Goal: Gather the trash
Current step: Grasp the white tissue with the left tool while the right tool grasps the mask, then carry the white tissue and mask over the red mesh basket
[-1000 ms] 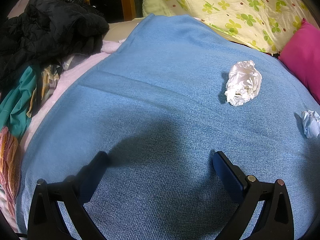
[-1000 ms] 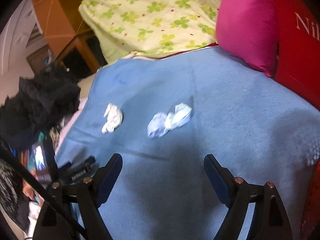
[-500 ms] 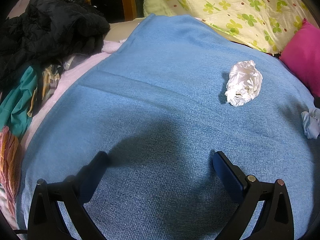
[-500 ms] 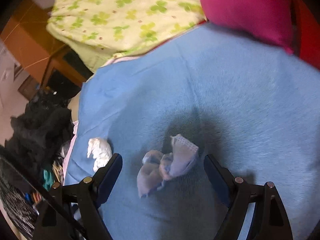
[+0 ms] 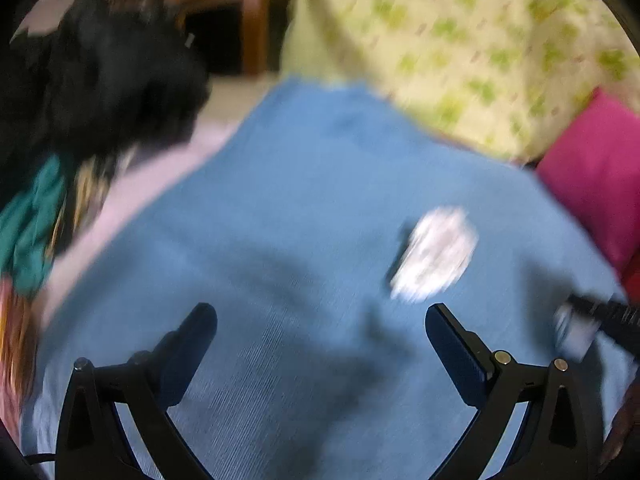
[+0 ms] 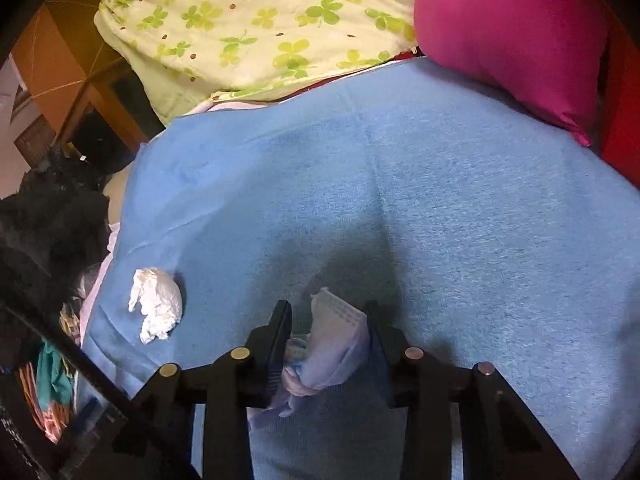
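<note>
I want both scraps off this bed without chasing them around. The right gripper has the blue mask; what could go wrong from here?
1. The right gripper, jaws just closed, pinches the crumpled mask with loose folds hanging below; it might slip on lifting.
2. The blanket lies right under the tips; some could be caught and lift too.
3. The left gripper is open, and the tissue lies ahead of it, off to the right; closing now would miss.

Right hand-held gripper point(image 6: 326, 320) just closed on crumpled face mask point(image 6: 332, 344) (pale blue).
</note>
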